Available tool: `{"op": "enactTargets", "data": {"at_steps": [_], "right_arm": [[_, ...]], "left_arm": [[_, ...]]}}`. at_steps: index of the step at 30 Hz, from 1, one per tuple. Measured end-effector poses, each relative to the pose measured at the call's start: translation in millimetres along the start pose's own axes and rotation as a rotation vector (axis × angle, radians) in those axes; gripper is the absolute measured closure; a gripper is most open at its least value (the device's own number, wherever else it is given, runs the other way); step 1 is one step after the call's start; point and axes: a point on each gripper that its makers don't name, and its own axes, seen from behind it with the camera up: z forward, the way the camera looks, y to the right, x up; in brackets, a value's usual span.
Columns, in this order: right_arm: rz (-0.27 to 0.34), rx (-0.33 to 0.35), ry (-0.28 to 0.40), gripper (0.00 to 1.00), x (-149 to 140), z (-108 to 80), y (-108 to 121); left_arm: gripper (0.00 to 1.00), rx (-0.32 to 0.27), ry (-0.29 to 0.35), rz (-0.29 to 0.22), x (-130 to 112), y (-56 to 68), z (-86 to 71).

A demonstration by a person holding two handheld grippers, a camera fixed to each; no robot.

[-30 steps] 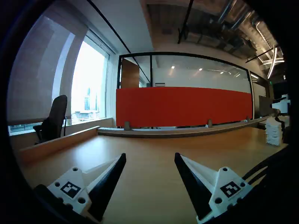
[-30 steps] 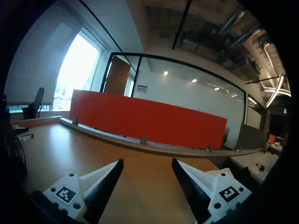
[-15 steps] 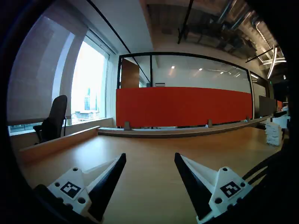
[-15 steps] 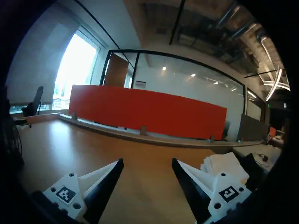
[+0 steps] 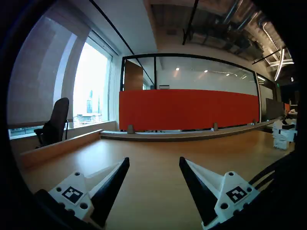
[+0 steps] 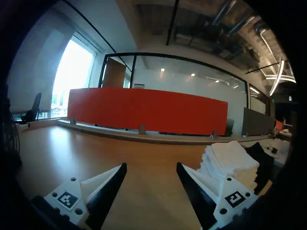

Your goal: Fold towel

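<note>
A stack of folded white towels (image 6: 230, 163) sits on the wooden table (image 6: 153, 161), to the right of my right gripper (image 6: 151, 170), just beyond its right finger. That gripper is open with nothing between its fingers. In the left gripper view the same white towel stack (image 5: 281, 140) stands far off at the right edge of the table (image 5: 161, 153), with part of the other gripper in front of it. My left gripper (image 5: 154, 165) hangs low over the bare wood, open and holding nothing.
A red divider panel (image 5: 188, 109) runs along the table's far edge. A black office chair (image 5: 53, 122) stands by the window at the left. Something black (image 6: 261, 163) lies right behind the towel stack. Bare wood stretches ahead of both grippers.
The right gripper view has swung to the right and levelled out, bringing the towel stack into sight. The left gripper has stayed still; far off, the other gripper has shifted by the stack.
</note>
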Motion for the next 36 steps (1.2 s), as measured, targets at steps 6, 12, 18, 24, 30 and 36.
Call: {"op": "enactTargets", "data": {"at_steps": [6, 12, 18, 24, 30, 36], "right_arm": [[0.038, -0.01, 0.019, 0.0, 4, -0.7, 7], [0.073, -0.019, 0.03, 0.0, 4, -0.5, 12], [0.077, -0.016, 0.033, 0.0, 3, 1.3, 12], [0.079, -0.017, 0.038, 0.0, 4, 1.0, 13], [0.081, -0.02, 0.046, 0.0, 4, 2.6, 14], [0.082, -0.019, 0.048, 0.0, 4, 3.6, 14]], "left_arm": [[0.04, 0.0, 0.0, 0.0, 0, -0.2, 0.2], [0.04, 0.0, 0.0, 0.0, 0, 0.0, -0.2], [0.04, 0.0, 0.0, 0.0, 0, -0.3, -0.5], [0.04, 0.0, 0.0, 0.0, 0, 0.0, -0.4], [0.04, 0.0, 0.0, 0.0, 0, -0.3, -0.3], [0.04, 0.0, 0.0, 0.0, 0, -0.1, -0.2]]}}
